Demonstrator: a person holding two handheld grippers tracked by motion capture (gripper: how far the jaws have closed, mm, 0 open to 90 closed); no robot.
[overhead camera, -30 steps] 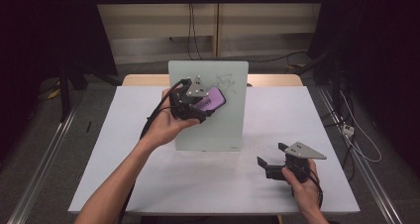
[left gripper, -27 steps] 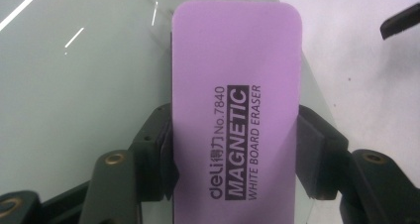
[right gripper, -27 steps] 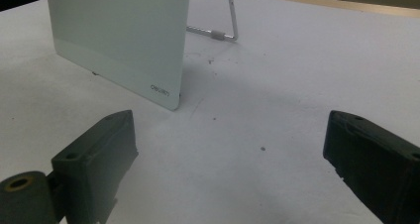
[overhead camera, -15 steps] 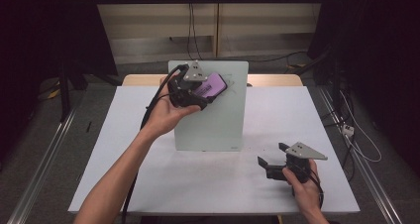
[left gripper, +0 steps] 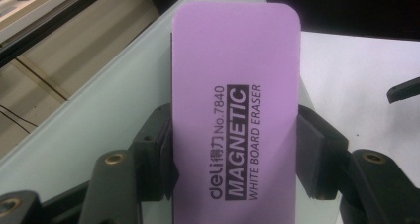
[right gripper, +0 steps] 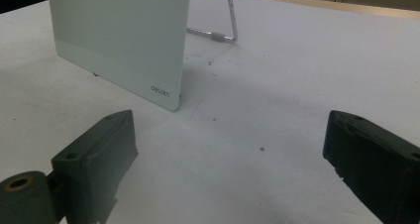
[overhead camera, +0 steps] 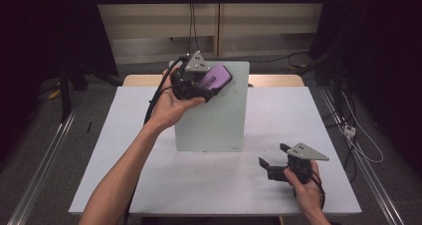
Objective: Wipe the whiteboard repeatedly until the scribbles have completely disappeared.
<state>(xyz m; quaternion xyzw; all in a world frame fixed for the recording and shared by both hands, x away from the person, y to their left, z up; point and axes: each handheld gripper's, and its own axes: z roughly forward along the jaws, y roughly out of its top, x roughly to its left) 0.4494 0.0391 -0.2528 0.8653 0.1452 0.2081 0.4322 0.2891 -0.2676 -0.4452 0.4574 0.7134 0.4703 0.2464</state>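
- Left gripper (overhead camera: 211, 85): jaws clamped on the long sides of the purple eraser (left gripper: 235, 105), which juts out ahead of them against the upper part of the whiteboard (overhead camera: 214, 120).
- Right gripper (right gripper: 230, 154): jaws spread apart, nothing between them, low over the table (overhead camera: 278, 105); the whiteboard's lower corner stands ahead of its left jaw.

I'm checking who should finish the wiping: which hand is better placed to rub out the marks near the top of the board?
The left. Its gripper is clamped on the purple eraser at the top of the whiteboard. The right gripper sits open on the table, holding nothing.
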